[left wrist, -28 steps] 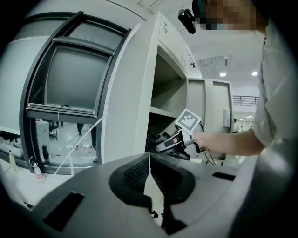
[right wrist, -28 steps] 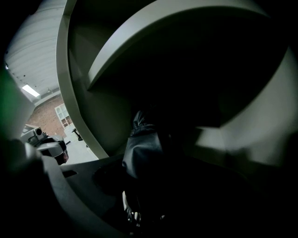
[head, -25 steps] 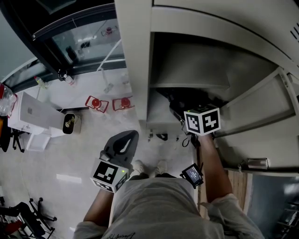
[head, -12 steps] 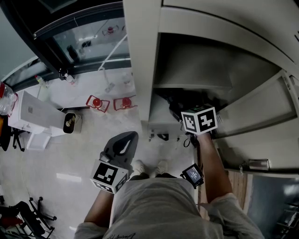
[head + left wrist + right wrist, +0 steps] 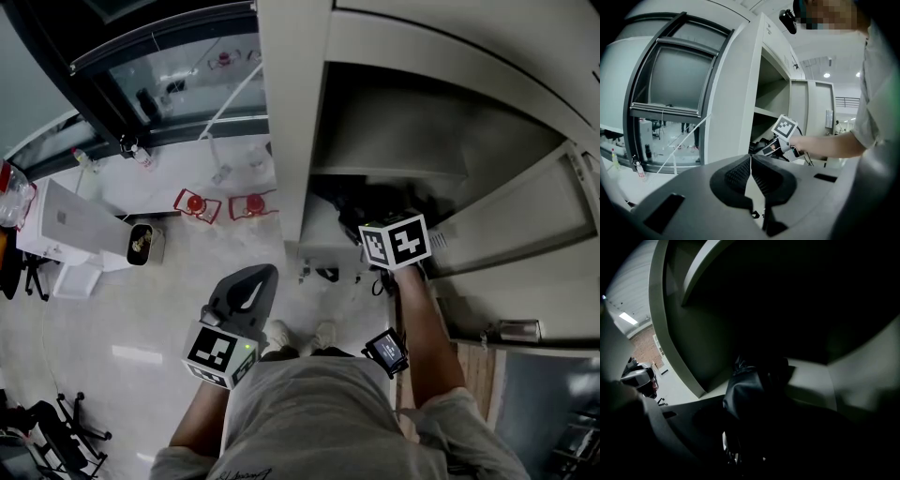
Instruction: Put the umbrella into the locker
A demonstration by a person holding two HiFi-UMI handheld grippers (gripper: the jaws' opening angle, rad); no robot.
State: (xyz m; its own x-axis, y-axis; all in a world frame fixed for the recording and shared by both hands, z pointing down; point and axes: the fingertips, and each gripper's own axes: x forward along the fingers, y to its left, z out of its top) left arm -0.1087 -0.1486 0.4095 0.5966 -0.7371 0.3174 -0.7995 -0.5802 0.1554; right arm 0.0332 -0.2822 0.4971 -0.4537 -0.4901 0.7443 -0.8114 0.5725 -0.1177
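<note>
In the head view the right gripper point(image 5: 392, 242) is extended at 1 o'clock into the locker point(image 5: 281, 141), its fingers lost in shadow, while the left gripper point(image 5: 234, 319) is held low at 7 o'clock. In the left gripper view that gripper's fingers point(image 5: 736, 176) are pressed together, empty. In the right gripper view the black umbrella point(image 5: 754, 385) is gripped between barely visible fingers inside the locker.

We're in an office-style workspace here: a bank of grey metal lockers point(image 5: 286, 141), a black-framed glass partition point(image 5: 178, 80) right beside it, pale polished floor point(image 5: 141, 319), wheeled chair bases point(image 5: 80, 433) at the edge, and ceiling spotlights point(image 5: 827, 75) glowing overhead.
</note>
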